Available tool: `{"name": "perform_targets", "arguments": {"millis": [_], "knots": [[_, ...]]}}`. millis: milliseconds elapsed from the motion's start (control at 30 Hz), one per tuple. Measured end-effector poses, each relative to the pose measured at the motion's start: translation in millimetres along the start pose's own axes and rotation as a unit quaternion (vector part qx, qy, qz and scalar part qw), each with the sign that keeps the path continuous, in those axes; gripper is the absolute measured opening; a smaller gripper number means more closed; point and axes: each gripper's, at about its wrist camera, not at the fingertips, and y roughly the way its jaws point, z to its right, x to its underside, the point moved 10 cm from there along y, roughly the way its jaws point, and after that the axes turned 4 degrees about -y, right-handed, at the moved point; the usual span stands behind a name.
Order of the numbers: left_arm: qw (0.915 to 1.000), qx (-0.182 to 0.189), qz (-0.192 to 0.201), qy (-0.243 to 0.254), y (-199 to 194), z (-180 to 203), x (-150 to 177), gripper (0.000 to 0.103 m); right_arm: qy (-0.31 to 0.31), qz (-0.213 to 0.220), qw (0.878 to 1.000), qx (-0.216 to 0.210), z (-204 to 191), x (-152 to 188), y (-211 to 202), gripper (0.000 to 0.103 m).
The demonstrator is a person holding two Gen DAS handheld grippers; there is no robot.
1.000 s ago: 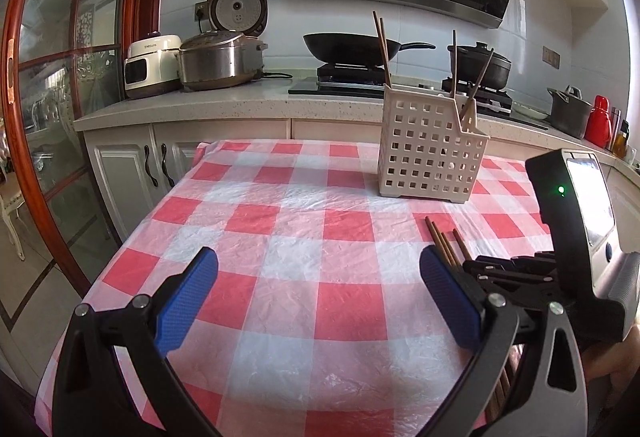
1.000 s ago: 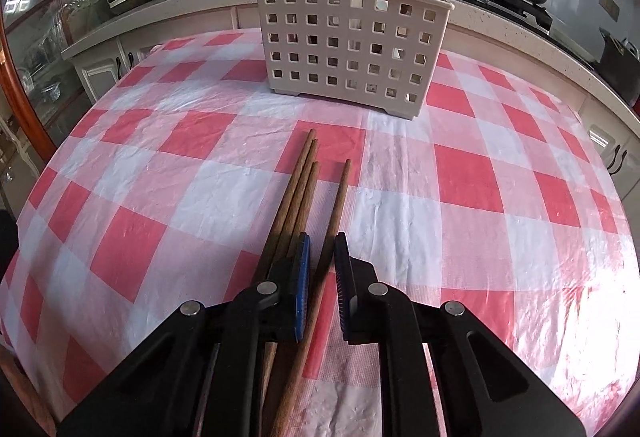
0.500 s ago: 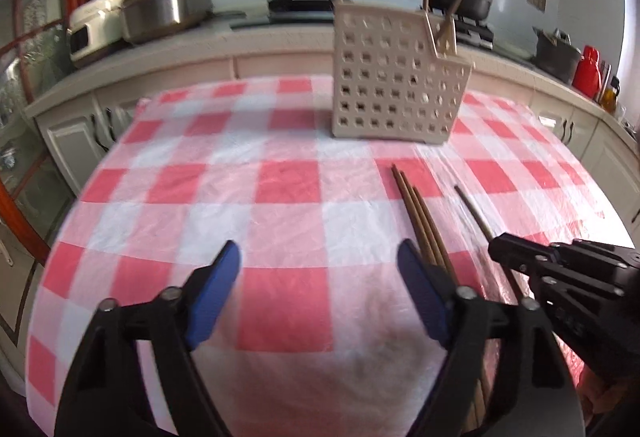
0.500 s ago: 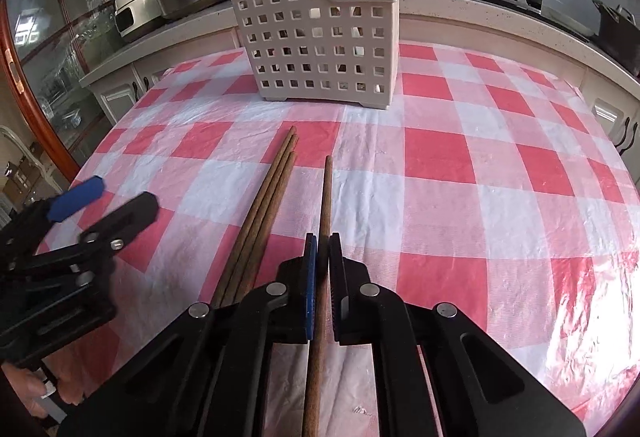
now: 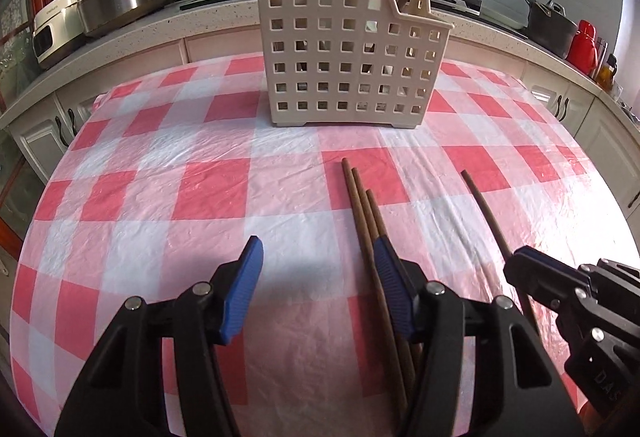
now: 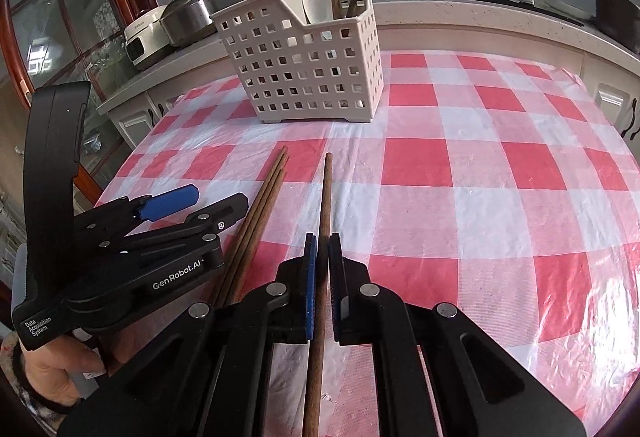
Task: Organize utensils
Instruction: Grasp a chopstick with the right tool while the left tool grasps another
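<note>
1. Right gripper [image 6: 322, 269]: fingers clamped on a single chopstick [image 6: 325, 197], which points toward the basket [image 6: 304, 77].
2. Left gripper [image 5: 316, 277]: half open and closing, nothing gripped; its right finger [image 5: 390, 277] overlaps the three chopsticks [image 5: 362, 205] lying on the counter [image 5: 200, 197] before the basket.
3. Since the earlier frame, the left gripper has narrowed and moved closer to the basket.

Both views are bright and sharp, lit by daylight that seems to come from the right, where the plastic cloth [image 5: 560, 213] washes out in white glare toward the table's right edge. The left gripper [image 5: 318, 277] throws a soft grey shadow on the cloth beneath its fingers. Fisheye distortion bows the counter [image 6: 480, 21] and table edges, and the corners fall to black.
</note>
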Motion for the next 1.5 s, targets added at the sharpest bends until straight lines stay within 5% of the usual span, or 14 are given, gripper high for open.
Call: {"name": "perform_targets", "arguments": {"millis": [300, 433, 933, 1300, 1433, 1500], "knots": [[0.9998, -0.005, -0.01, -0.013, 8.5, -1.7, -0.8, 0.054, 0.007, 0.007, 1.0, -0.009, 5.8, -2.0, -5.3, 0.007], [0.9995, -0.007, -0.018, -0.023, 10.6, -6.4, 0.0, 0.038, 0.009, 0.007, 1.0, -0.01, 7.0, -1.9, -5.3, 0.007], [0.9996, 0.006, -0.016, -0.023, 10.9, 3.5, -5.3, 0.038, 0.012, 0.007, 1.0, -0.011, 7.1, -1.6, -5.4, 0.007], [0.9997, -0.02, -0.016, 0.003, 18.4, 5.4, -3.7, 0.042, 0.015, 0.005, 1.0, -0.01, 9.5, 0.1, -4.9, 0.007], [0.9996, -0.007, -0.02, 0.02, 17.4, 12.1, -4.3, 0.008, 0.013, 0.003, 1.0, -0.01, 8.1, 0.4, -4.1, 0.007], [0.9995, 0.008, -0.024, 0.021, 17.1, 16.1, -3.9, 0.007, 0.011, 0.005, 1.0, -0.009, 7.9, 0.0, -4.6, 0.007]]}}
